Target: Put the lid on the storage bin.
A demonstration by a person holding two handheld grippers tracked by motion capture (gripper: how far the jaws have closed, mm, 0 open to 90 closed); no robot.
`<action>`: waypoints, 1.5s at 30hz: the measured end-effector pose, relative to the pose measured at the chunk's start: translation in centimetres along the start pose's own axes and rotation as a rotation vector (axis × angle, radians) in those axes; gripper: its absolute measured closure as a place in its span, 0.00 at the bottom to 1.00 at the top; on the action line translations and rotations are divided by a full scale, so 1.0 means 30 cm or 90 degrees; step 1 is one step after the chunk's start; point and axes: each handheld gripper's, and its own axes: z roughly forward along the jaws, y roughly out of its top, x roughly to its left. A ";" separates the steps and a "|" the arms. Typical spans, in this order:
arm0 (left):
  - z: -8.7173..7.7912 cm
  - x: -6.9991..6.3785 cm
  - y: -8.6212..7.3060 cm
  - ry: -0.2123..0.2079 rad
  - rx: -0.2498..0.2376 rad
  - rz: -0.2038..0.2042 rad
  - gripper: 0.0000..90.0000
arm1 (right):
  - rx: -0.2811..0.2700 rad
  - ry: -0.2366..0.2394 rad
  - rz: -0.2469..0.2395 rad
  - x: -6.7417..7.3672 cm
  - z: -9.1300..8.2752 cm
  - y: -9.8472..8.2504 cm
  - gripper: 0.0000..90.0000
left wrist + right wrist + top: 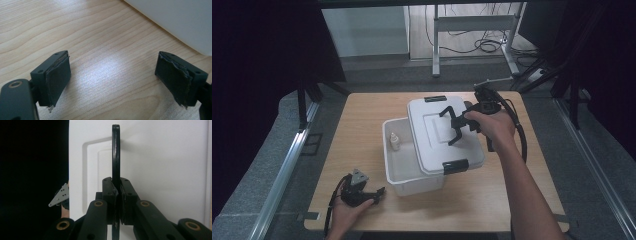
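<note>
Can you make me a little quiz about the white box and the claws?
1. True or false: the right claw is shut on the black handle of the white plastic lid.
2. Which claw rests open on the light wooden table?
3. What small thing stands inside the white plastic box?

Key: 1 true. 2 the left claw. 3 a small pale bottle.

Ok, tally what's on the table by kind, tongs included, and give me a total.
Box: 1
Lid: 1, with a black handle that the right tongs are shut on
Clips on the lid: 2
Bottle: 1, inside the box
Tongs: 2, the left tongs open over the tabletop
Total: 7
</note>
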 end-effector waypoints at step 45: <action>0.000 0.000 0.000 -0.001 0.000 0.001 0.14 | 0.043 -0.027 0.025 0.174 0.246 0.014 0.94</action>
